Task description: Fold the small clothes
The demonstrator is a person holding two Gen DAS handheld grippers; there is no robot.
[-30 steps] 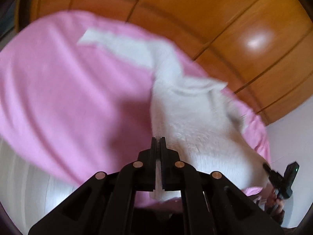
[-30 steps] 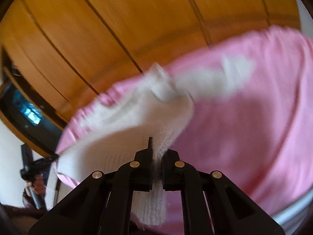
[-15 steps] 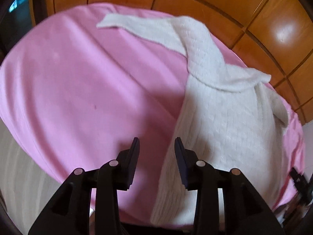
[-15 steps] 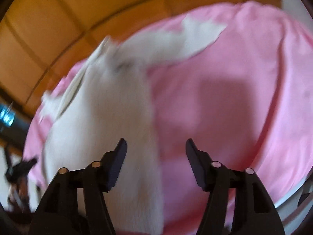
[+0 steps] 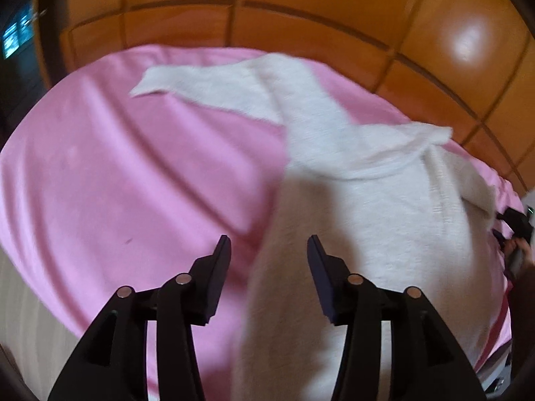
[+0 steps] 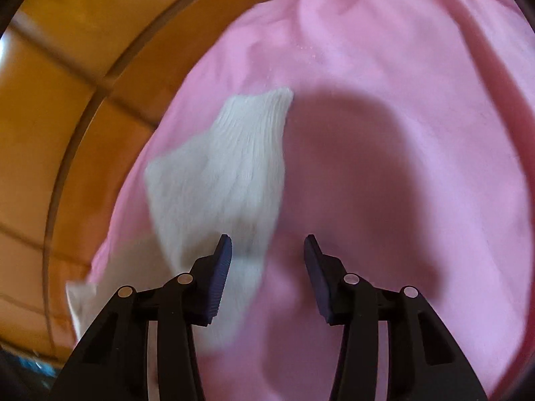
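A small white knit sweater [image 5: 361, 214] lies flat on a pink blanket [image 5: 117, 183]. One sleeve [image 5: 207, 87] stretches out to the far left. My left gripper [image 5: 269, 250] is open and empty, just above the sweater's near left edge. In the right wrist view a white sleeve [image 6: 230, 173] lies on the pink blanket [image 6: 418, 133]. My right gripper [image 6: 267, 249] is open and empty, and its left finger [image 6: 214, 277] hangs over the sleeve's near end. The other gripper [image 5: 515, 227] shows at the far right of the left wrist view.
A glossy wooden panelled wall [image 5: 301, 6] stands behind the blanket and also shows in the right wrist view [image 6: 67, 83]. A dark screen [image 5: 16, 30] sits at the far left. The blanket's near edge drops to a pale surface [image 5: 30, 317].
Both grippers were shut on the sweater a second ago and have opened and let it go. The sweater now lies flat. The right gripper has swung toward the sleeve.
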